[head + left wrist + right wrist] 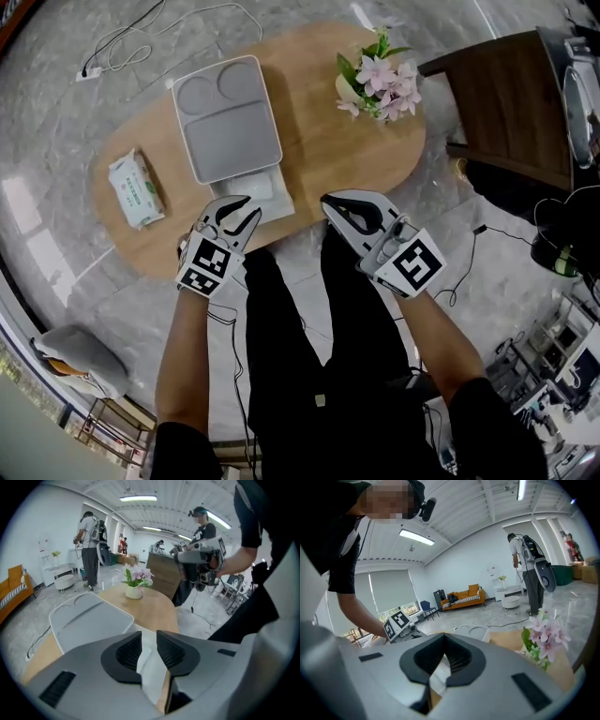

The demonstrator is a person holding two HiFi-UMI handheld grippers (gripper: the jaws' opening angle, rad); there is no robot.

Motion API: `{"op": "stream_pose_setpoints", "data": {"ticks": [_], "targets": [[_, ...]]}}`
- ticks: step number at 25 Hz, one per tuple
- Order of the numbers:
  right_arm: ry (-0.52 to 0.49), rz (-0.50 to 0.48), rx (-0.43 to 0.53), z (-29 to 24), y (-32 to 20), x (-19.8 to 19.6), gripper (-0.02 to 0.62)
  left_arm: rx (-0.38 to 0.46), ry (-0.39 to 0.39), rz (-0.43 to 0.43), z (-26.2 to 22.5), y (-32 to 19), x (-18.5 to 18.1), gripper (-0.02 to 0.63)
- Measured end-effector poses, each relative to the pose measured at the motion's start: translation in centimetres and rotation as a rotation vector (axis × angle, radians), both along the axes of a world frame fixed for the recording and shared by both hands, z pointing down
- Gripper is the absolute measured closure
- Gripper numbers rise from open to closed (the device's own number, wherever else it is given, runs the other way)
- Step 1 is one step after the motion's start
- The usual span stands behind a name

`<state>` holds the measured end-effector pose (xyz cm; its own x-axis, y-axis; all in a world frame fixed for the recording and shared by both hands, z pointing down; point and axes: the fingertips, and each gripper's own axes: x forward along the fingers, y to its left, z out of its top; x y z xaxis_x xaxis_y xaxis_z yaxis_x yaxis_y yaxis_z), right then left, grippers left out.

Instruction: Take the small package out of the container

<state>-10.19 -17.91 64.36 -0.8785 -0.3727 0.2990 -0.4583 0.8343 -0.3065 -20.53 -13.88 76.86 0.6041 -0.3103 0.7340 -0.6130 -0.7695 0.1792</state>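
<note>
The left gripper's [247, 212] jaws stand slightly apart with nothing between them, close to the near end of the gray-lidded container [225, 117]. The right gripper's [330, 202] jaws meet tip to tip, empty, at the near edge of the oval wooden table [328, 159]. The small package [137, 188] lies flat on the table, left of the container and apart from it, with pink flowers [380, 80] at the right end, gray marble floor [56, 112] all round and an orange sofa [464, 597] by the far wall.

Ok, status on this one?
Left gripper jaws open, right gripper shut, both empty. Grey container lidded, contents hidden. Wipes pack on table beside it. Nothing in the way.
</note>
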Motion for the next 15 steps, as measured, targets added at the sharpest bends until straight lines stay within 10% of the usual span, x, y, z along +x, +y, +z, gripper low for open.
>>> {"op": "stream_pose_setpoints", "data": {"ticks": [15], "targets": [[0.022,0.012,-0.046,4.5,0.3,2.2,0.583,-0.074,-0.280,0.266,9.6,0.9,2.6,0.471]]}}
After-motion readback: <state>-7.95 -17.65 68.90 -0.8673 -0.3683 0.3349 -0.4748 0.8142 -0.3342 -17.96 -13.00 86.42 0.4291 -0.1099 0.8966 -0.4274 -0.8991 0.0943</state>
